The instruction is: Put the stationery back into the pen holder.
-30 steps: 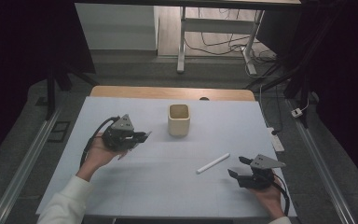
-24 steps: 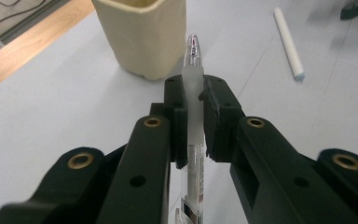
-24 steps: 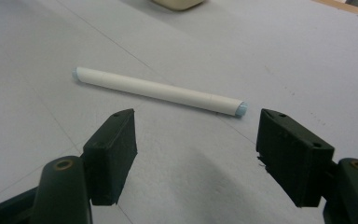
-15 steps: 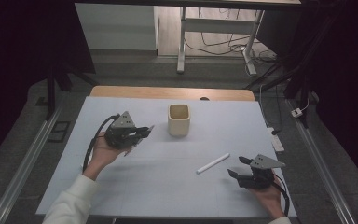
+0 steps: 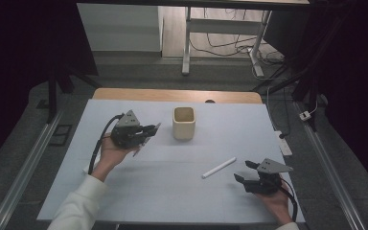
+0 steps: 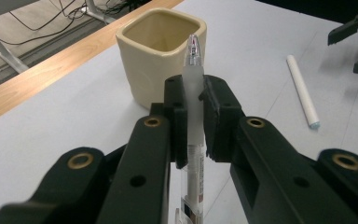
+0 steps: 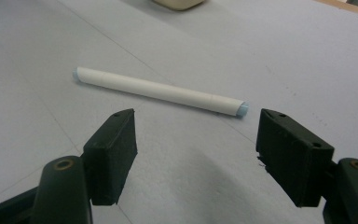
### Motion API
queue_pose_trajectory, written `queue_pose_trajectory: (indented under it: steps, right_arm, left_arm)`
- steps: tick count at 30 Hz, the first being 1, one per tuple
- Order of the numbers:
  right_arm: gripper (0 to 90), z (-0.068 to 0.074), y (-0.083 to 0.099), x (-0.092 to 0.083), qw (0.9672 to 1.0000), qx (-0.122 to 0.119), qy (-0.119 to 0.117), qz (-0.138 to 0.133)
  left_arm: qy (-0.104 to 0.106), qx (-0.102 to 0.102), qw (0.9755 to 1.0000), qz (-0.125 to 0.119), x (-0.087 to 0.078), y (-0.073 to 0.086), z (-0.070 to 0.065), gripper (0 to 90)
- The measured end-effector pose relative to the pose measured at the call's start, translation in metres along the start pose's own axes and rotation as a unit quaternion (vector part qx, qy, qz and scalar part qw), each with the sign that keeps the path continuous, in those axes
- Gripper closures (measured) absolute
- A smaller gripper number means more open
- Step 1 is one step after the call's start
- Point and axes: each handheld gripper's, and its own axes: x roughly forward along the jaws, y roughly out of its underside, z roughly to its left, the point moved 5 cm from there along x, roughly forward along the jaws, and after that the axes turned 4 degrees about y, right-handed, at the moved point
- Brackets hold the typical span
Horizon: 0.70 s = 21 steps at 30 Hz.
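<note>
The left claw (image 5: pixel 154 128) is closed on a clear pen (image 6: pixel 194 116) and holds it above the counter (image 5: pixel 172 196), just beside the cream square cup (image 5: pixel 183 122). In the left gripper view the pen stands between the two pads, its tip pointing toward the cup (image 6: pixel 161 51), which is near but not touching. I judge the step in hand to be the carrying of the pen to the cup — the pen is gripped and lifted, but it is not yet over the opening. The next move probably calls for bringing the tip above the rim, turning the pen more upright, and opening the pads only when the lower end is inside the walls; otherwise it may hit the rim and fall outside. The right claw (image 5: pixel 245 171) is open and holds nothing; it rests low by the white stick (image 5: pixel 219 167), which lies flat on the counter, just in front of the pads (image 7: pixel 114 154) — likely the next thing to pick. The pen barrel carries some small print, too blurred to read; no brand can be read anywhere.
</note>
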Motion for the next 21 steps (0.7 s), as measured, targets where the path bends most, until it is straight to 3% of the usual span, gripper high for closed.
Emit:
queue_pose_trajectory:
  steps: [9, 21]
  right_arm:
    - [28.1, 0.000, 0.000, 0.000, 1.0000, 0.000, -0.003, -0.001]
    - [28.1, 0.001, 0.000, 0.000, 1.0000, 0.000, -0.005, -0.004]
  left_arm:
    - [-0.013, -0.002, 0.9996, -0.024, 0.008, -0.011, 0.003, 79.9]
    - [-0.011, -0.032, 0.9975, -0.063, 0.020, -0.025, 0.014, 79.9]
